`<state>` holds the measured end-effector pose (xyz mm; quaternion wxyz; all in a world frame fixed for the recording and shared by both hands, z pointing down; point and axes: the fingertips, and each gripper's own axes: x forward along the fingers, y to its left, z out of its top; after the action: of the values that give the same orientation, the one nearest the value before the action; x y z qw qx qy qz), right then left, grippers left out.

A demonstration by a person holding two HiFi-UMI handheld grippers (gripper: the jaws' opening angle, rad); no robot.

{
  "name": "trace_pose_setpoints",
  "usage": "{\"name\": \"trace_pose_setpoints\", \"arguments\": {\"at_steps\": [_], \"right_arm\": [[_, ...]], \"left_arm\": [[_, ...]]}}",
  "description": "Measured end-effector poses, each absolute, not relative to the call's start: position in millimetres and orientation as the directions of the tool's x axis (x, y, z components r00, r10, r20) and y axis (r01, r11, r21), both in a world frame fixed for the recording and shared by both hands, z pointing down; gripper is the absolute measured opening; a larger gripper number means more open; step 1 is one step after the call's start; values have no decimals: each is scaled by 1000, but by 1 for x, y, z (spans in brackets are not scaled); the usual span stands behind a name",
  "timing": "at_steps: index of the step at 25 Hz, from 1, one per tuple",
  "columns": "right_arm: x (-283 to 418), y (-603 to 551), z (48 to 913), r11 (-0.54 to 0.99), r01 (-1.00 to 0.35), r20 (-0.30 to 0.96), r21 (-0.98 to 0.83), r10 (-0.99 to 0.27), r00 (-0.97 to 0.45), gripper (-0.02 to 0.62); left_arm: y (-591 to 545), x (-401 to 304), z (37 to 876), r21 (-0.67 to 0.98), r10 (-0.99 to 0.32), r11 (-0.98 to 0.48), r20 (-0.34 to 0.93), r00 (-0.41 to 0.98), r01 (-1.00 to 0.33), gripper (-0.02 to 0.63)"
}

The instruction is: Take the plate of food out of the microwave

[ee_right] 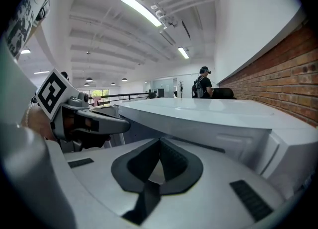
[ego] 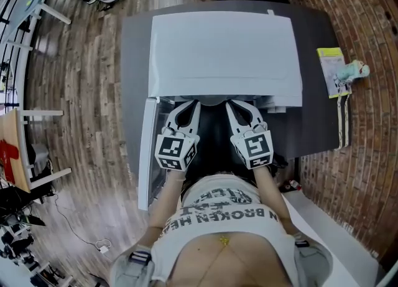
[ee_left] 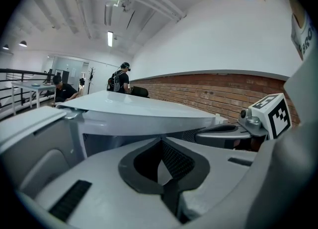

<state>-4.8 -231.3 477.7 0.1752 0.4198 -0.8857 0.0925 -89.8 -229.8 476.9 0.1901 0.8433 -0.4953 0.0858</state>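
So the plate of food isn't showing up in any view. From the head view the white microwave (ego: 224, 49) is sitting on the grey tabletop (ego: 134, 49), and its top is covering the whole cavity, so whatever's inside is hidden. Its door (ego: 144, 149) is hanging open on the left, seen edge-on.

The left gripper (ego: 188, 103) and right gripper (ego: 234, 103) are pointing side by side at the front of the microwave, tips tucking just under its front edge. Both sets of jaws are pressing together with nothing pinched between them; that's clear in the left gripper view (ee_left: 161, 139) and the right gripper view (ee_right: 159, 142). Both gripper views are only catching the microwave's lid and upper front edge, not the inside, so I can't say where the plate is lying relative to the jaws.

Off on the right end of the tabletop a yellow-green packet (ego: 329, 71) and a small toy figure (ego: 356, 70) are sitting; details are too tiny to read.
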Motion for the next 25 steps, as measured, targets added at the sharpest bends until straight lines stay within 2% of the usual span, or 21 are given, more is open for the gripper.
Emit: {"name": "trace_pose_setpoints", "arguments": {"at_steps": [25], "right_arm": [[-7,-263,576,597,-799,563,-64,-640,-523,8]], "left_arm": [[-253,-104,574,357,-750,-301,484,451,-884,8]]}}
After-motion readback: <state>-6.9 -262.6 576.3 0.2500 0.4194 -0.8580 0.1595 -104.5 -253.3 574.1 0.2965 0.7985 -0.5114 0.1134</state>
